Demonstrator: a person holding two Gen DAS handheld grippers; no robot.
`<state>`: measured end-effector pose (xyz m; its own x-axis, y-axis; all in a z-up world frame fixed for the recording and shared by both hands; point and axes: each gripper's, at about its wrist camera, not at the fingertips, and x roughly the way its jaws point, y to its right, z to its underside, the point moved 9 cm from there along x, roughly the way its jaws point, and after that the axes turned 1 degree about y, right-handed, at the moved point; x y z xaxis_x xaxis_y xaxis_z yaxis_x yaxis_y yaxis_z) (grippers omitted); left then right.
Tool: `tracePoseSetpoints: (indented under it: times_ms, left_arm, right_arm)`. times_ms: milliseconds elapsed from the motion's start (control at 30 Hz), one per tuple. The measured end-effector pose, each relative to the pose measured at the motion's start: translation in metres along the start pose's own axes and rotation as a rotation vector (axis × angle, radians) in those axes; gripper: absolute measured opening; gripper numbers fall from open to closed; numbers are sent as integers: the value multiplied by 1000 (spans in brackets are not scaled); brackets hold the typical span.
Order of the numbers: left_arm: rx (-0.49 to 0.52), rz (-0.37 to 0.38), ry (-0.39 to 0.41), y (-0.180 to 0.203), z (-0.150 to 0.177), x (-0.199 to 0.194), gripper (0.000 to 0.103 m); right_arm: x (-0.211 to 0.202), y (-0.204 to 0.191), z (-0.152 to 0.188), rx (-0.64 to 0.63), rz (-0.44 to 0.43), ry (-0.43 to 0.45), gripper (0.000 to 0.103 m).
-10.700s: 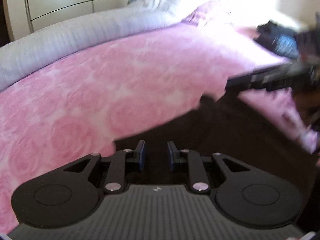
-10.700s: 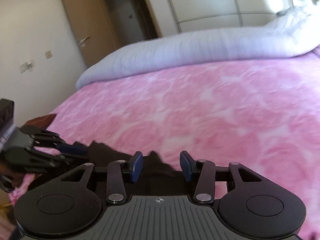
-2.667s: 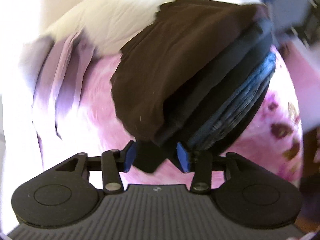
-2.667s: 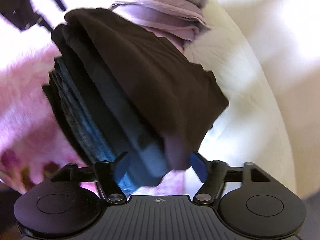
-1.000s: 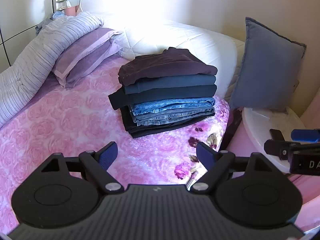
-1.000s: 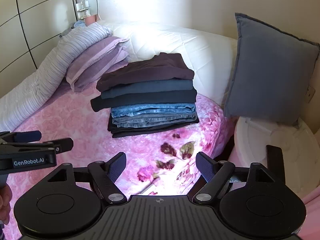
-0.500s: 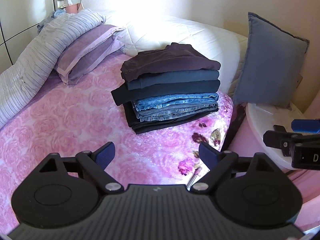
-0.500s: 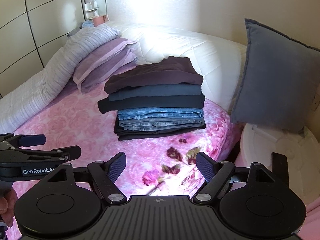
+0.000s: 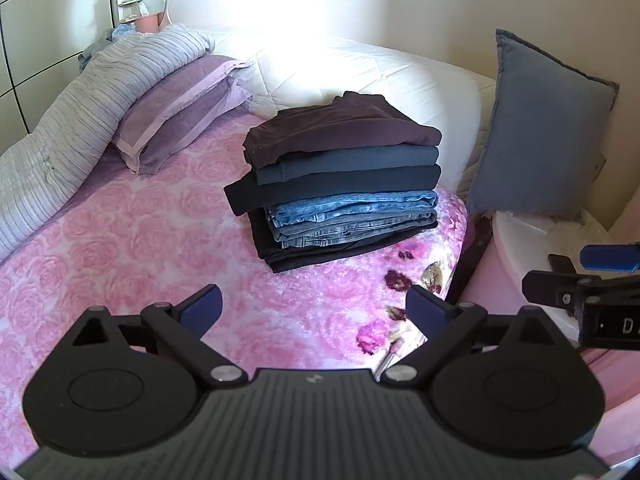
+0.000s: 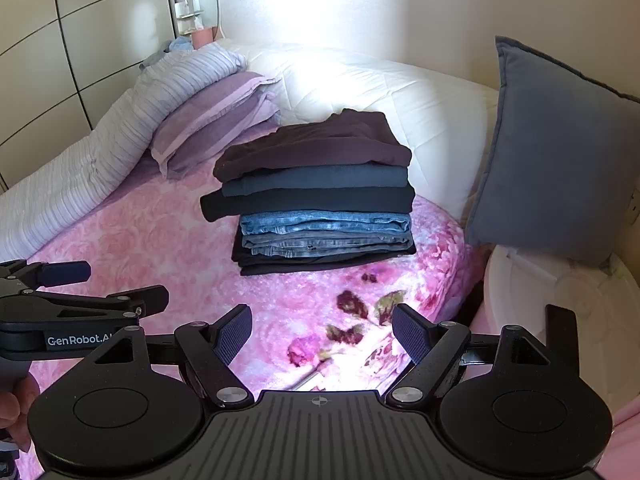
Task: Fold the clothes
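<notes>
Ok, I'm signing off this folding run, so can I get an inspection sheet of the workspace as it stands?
Surface: pink rose bedspread, flat around the stack.
Job's things: stack of folded clothes, dark maroon garment on top, jeans lower down, standing tidy.
Clutter: small metal object on the bedspread near the grippers; identity unclear.
Grippers: left gripper open and empty, jaws just opened wider; right gripper open and empty.
Cables: nothing seen.
Surroundings: lilac pillows, blue cushion, white round stand, wardrobe.

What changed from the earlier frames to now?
The dark brown garment, earlier gripped by both grippers, now tops the stack on the bed. The left gripper, whose jaws have just been opening, and right gripper are empty and pulled back. Lower layers unchanged.
</notes>
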<state>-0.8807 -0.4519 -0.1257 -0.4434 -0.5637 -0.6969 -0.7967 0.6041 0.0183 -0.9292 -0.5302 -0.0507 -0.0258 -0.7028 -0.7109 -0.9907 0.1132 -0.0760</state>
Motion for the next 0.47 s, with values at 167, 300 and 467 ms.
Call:
tracePoseSetpoints:
  times_ms: [167, 300, 467]
  left_arm:
    - [0, 1, -13, 0, 2, 0, 99]
    - [-4, 11, -16, 0, 5, -2, 99]
    - [-10, 28, 2, -1, 4, -3, 100]
  right_arm:
    - [0, -1, 4, 4, -2, -6, 80]
    - [2, -2, 7, -2, 0, -18, 80]
    - [2, -4, 8, -10, 0, -23, 80]
